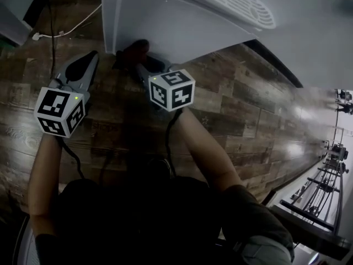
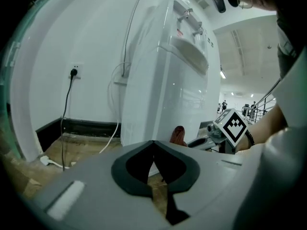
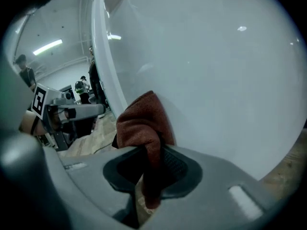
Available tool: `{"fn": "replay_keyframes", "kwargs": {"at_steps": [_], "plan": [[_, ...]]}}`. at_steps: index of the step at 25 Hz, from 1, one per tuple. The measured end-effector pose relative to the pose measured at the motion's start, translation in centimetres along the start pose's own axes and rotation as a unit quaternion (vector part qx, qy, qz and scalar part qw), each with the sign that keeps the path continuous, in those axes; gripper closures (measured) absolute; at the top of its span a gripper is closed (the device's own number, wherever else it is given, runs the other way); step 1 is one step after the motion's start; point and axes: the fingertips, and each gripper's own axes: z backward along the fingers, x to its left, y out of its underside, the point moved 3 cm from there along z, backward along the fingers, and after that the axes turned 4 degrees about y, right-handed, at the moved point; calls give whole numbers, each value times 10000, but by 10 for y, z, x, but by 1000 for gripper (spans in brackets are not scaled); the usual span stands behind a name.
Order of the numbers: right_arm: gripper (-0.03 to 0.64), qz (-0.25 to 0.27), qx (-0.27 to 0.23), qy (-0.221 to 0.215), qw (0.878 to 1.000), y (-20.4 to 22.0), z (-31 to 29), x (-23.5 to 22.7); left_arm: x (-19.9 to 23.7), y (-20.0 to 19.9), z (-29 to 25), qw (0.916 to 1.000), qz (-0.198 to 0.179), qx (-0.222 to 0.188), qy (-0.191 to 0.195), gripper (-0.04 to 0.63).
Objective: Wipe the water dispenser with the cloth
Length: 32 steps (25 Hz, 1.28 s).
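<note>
The white water dispenser [image 1: 182,15] stands on the wooden floor [image 1: 242,109]. Both forearms reach forward and low toward its bottom edge. The left gripper [image 2: 153,145] points at the dispenser's corner, jaws together with nothing between them. The right gripper [image 3: 151,162] is clamped on the red-brown cloth [image 3: 141,123]. The cloth lies lengthwise along the jaws, its bunched end pointing forward against the white panel.

Dark wood-plank floor [image 1: 242,106]. White wall [image 2: 53,42], black skirting [image 2: 84,127] at its foot, socket [image 2: 74,71] with black plug. Ceiling strip light [image 3: 48,47] lit. Metal railing [image 1: 322,189] beyond.
</note>
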Motion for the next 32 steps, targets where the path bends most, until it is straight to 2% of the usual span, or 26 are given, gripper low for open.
{"fn": "replay_keyframes", "kwargs": {"at_steps": [3,6,9,12,15,17,20,25,27,32], "plan": [[555,18,217,65,9997,14,-5,-1,8,7,5,9999,28,81,-75,575],[555,-2,-131,-307,9994,-8,15,26,14,-10,15,9997,145,-153,-146,575],[555,373,-902,-652,9931,-63,45,66,11,-53,28,9978,113,-640,-131,575],[555,660,-1742,-886,9785,-130,73,99,4,-103,41,9941,-21,-1077,-153,575],[555,612,-2030,-974,9724,-177,86,115,2,-136,51,9885,-317,-1456,-241,575],[555,495,-1951,-974,9747,-188,81,116,3,-144,54,9863,-497,-1543,-314,575],[555,280,-1598,-845,9831,-172,58,104,10,-132,53,9888,-454,-1367,-392,575],[555,-5,-569,-824,9950,-96,14,87,30,-77,47,9935,-143,-995,-540,575],[555,-95,-228,-813,9964,-68,-2,82,41,-54,43,9937,35,-890,-675,575],[555,-351,517,-696,9956,-5,-41,67,56,5,28,9951,332,-319,-875,575]]}}
